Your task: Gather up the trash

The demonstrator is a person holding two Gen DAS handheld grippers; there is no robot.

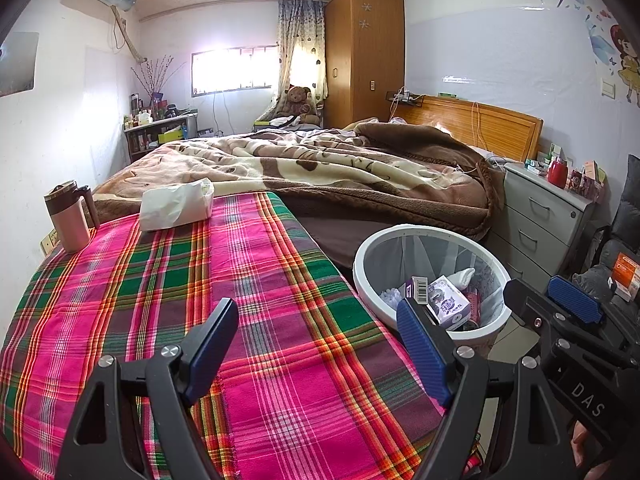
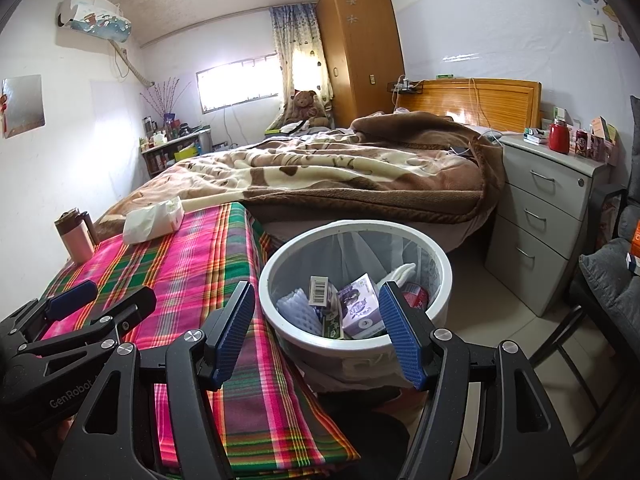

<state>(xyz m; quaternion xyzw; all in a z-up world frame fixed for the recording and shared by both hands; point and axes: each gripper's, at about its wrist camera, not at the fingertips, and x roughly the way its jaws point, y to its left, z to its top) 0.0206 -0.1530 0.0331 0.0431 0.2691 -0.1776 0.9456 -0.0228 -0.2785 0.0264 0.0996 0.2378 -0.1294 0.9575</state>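
A white round trash bin (image 1: 362, 256) (image 2: 360, 227) with a clear liner stands on the floor beside the table. Inside lie a purple-white carton (image 1: 448, 304) (image 2: 358, 306), a barcoded box (image 2: 319, 290), white foam (image 2: 296, 307) and other scraps. My left gripper (image 1: 320, 344) is open and empty above the plaid tablecloth (image 1: 224, 288) (image 2: 188, 264). My right gripper (image 2: 316, 332) is open and empty, just above the bin's near rim; it also shows at the right of the left wrist view (image 1: 544, 304). A white tissue pack (image 1: 176, 204) (image 2: 152, 220) lies at the table's far edge.
A pink-brown travel mug (image 1: 70, 216) (image 2: 76, 236) stands at the table's far left corner. A bed with brown blanket (image 1: 320, 168) lies behind. A grey drawer cabinet (image 2: 548, 208) with a red jar and boxes stands right, beside a dark chair (image 2: 608, 280).
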